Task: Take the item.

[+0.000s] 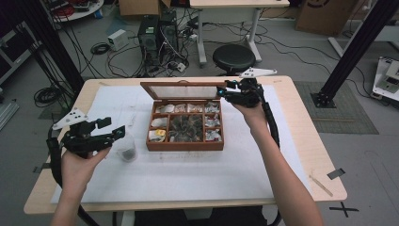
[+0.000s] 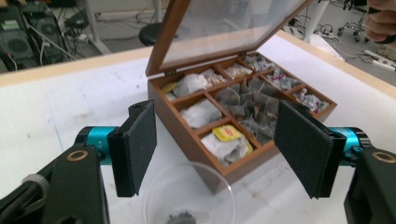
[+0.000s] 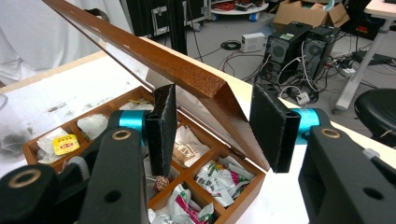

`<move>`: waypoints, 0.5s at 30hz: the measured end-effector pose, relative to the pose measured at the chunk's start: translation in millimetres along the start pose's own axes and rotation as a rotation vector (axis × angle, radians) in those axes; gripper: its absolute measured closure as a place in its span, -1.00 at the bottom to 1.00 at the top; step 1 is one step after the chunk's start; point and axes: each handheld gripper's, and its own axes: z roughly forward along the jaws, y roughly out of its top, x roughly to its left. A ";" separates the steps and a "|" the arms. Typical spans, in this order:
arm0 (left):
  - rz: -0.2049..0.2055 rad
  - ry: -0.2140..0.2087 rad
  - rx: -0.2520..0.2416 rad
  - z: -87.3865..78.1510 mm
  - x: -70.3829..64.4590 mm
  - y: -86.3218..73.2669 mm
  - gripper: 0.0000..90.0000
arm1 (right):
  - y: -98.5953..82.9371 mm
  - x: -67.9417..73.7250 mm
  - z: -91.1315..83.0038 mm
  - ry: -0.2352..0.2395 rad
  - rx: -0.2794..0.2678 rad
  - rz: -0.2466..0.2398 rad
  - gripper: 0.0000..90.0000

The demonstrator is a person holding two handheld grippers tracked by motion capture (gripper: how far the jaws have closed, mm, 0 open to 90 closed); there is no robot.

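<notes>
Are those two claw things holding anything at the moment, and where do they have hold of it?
The right gripper straddles a corner of the tea box's lid, fingers open, so no firm grip is evident. The left gripper holds nothing, open above a clear cup.

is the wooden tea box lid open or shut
Open: the brown wooden box's glass-paned lid is raised at an angle, its corner between the right gripper's spread jaws, and the tea bag compartments are exposed.

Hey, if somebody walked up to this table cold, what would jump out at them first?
Most likely the wooden tea box in the middle of the white-covered table, its compartments full of tea bags and its glass lid raised. The right gripper is at the lid's corner with its jaws open around the wooden frame. At the near left, the open left gripper hovers over a clear glass.
</notes>
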 end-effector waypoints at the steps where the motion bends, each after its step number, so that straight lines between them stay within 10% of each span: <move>1: 0.007 0.001 -0.003 0.6 0.1 2.3 -0.33 | 0.1 0.3 0.4 -0.002 0.004 -0.003 0.17; 15: 0.039 -0.051 -0.078 8.9 -0.4 25.7 -0.33 | 0.5 -0.2 0.8 -0.002 0.006 0.000 0.17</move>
